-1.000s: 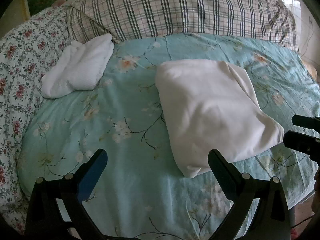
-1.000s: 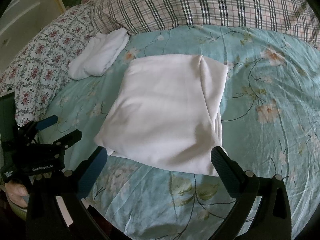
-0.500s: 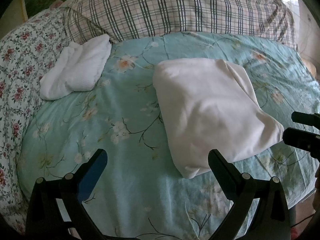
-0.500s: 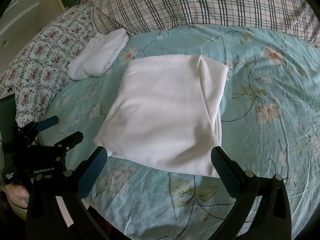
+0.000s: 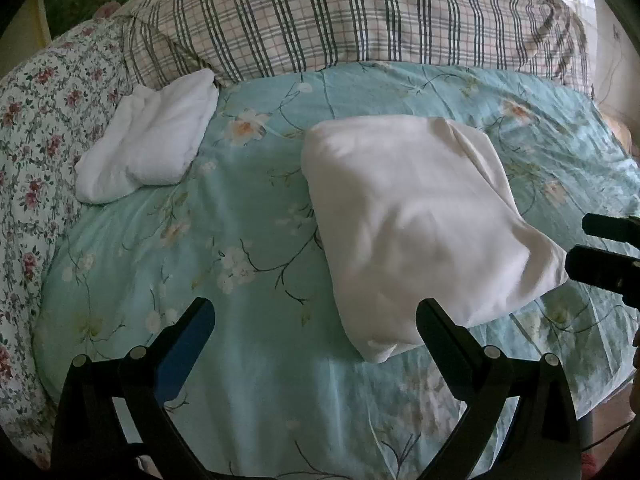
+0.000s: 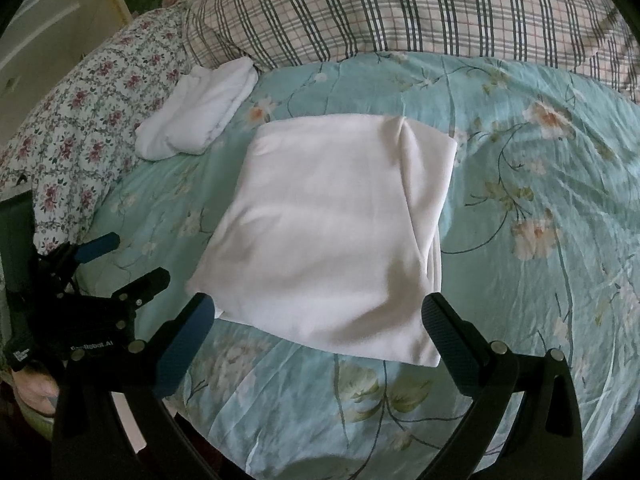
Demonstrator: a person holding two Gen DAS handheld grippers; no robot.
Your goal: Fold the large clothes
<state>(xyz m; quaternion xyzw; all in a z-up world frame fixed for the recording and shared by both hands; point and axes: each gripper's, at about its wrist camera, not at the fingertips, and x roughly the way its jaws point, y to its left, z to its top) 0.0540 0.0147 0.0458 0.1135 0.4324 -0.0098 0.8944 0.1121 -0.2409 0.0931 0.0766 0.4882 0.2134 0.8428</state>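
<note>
A white garment (image 5: 416, 220) lies folded into a rectangle on the teal floral bedspread (image 5: 248, 240); it also shows in the right wrist view (image 6: 328, 232). My left gripper (image 5: 312, 316) is open and empty, just in front of the garment's near left corner. My right gripper (image 6: 316, 312) is open and empty, straddling the garment's near edge without gripping it. The left gripper shows at the left of the right wrist view (image 6: 116, 264), and the right gripper's fingertips (image 5: 600, 248) show at the right edge of the left wrist view.
A second folded white cloth (image 5: 152, 148) lies at the back left, also seen in the right wrist view (image 6: 200, 116). A plaid pillow (image 5: 352, 16) lies along the head of the bed. A floral sheet (image 5: 36, 120) covers the left side.
Both grippers stay open. The left wrist view has shifted slightly, so the bed contents sit a little lower left. The folded garment has not moved.
</note>
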